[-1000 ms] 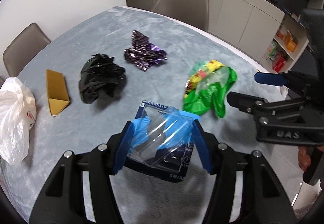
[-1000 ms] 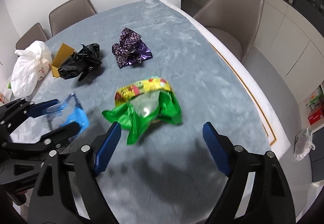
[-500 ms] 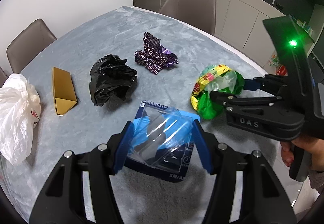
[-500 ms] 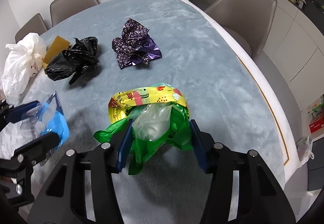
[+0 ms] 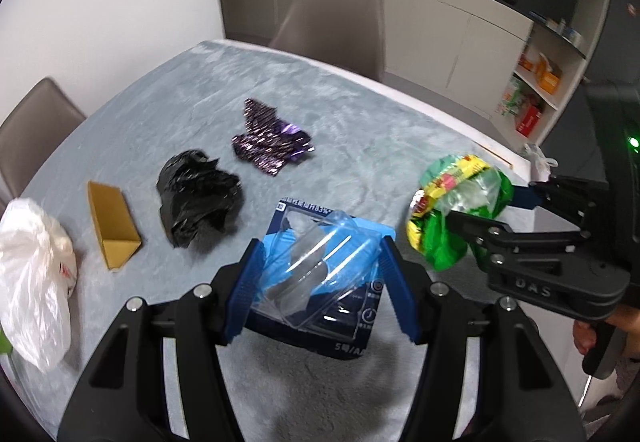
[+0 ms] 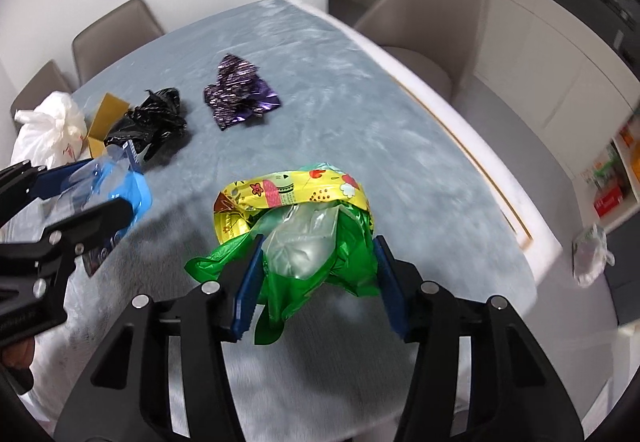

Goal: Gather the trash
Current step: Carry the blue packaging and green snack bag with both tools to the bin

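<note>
Kitchen cabinets (image 5: 460,54) and a dark counter line the far wall behind a long table (image 5: 360,114) draped in a grey cloth, with taupe chairs (image 5: 332,14) drawn up around it.

On the cloth at the far left lies a white plastic bag (image 5: 34,282), and just beside it a flattened yellow-brown cardboard box (image 5: 114,226). Next to the box sits a crumpled black bag (image 5: 196,194), and a little beyond that a creased purple foil wrapper (image 5: 268,142). All four rest on the table, apart from both tools.

Nearest the left camera, the left gripper (image 5: 320,282) pinches a blue blister pack (image 5: 320,270) with a clear plastic bubble; its blue pads press on both sides of the pack, which appears raised off the cloth and casts a shadow below.

To the right, the right gripper (image 6: 316,278) is clamped on a bunched green and yellow snack bag (image 6: 304,226), its blue pads (image 6: 248,282) squeezing the crumpled film from either side. The bag seems lifted just above the cloth near the table's right edge. Part of a person's hand (image 5: 600,330) shows at the handle of that gripper.
</note>
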The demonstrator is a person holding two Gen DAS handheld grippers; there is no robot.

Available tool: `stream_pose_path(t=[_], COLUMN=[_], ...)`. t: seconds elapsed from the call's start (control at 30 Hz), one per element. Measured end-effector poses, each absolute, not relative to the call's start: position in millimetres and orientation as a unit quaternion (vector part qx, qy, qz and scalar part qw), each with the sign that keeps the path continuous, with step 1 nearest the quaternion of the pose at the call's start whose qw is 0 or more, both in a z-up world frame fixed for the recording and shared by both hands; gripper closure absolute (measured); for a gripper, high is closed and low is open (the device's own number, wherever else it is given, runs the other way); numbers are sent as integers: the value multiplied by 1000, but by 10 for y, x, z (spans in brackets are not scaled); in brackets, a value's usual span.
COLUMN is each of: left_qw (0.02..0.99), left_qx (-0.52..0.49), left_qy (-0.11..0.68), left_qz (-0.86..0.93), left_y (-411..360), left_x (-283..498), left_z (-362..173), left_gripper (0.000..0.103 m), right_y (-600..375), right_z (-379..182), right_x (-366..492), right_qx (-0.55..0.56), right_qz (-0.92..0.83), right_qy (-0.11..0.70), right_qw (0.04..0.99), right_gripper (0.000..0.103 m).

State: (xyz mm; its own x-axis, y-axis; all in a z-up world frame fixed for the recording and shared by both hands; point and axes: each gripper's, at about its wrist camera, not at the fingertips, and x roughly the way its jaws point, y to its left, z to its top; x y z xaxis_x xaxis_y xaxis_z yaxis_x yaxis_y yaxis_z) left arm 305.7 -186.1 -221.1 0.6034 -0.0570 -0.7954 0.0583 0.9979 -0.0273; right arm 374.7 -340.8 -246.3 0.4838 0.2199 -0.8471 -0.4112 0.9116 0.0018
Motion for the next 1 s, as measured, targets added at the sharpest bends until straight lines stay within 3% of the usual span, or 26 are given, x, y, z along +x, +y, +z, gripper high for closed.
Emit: stream_pose_path(t=[0.4, 0.77, 1.0], left_qw=[880, 832, 775], left_qx=[69, 141, 183], left_qy=[437, 425, 440], left_qz=[-173, -327, -415], left_y=[-2787, -4746, -6085], left_x=[3127, 3032, 2766], left_z=[-2147, -2273, -2846], left_gripper=[44, 44, 44], right_y=[-4703, -6465, -7388], right_z=[-2346, -2548, -3083], right_x=[2972, 1793, 1131], right_qx=[7, 120, 188], right_qz=[7, -180, -273], right_qy=[478, 472, 474], right_qw=[878, 855, 816], right_gripper=[52, 52, 52])
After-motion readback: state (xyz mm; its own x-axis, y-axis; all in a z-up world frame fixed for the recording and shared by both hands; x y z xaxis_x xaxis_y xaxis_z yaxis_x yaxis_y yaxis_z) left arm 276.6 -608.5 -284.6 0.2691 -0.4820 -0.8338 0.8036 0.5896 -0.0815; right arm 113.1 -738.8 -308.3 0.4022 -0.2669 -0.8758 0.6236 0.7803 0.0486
